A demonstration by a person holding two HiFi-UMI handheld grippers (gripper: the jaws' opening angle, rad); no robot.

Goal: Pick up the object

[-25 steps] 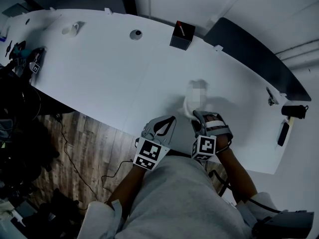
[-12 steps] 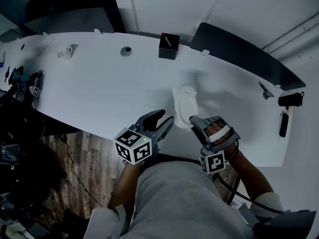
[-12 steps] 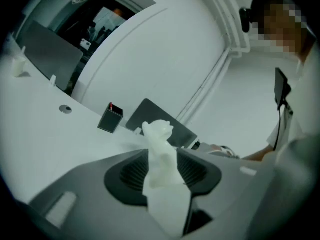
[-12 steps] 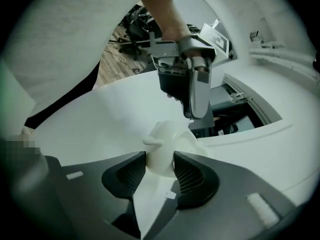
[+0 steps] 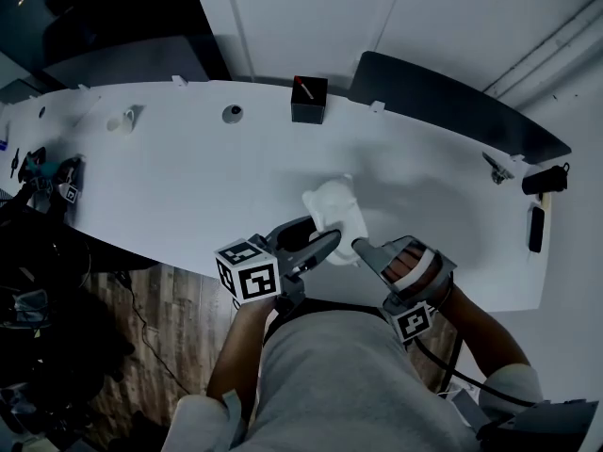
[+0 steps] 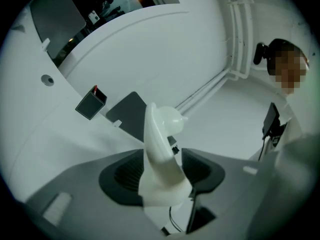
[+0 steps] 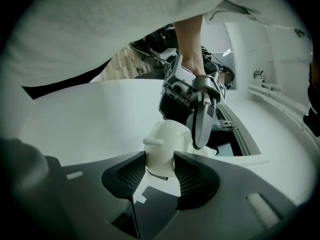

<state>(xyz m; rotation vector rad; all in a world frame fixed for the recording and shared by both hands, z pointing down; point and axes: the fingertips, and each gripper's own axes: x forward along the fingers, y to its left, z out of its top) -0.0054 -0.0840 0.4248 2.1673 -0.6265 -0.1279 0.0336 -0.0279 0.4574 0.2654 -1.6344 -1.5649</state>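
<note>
Over the white table (image 5: 188, 177), a smooth, glossy white plastic object (image 5: 335, 211) with a curved body and rounded knob sits clamped between the right gripper's (image 5: 360, 247) pads, while the left gripper (image 5: 320, 234), its cube (image 5: 248, 269) bearing black-and-white square markers, is opening its jaws, the object loose between them.
</note>
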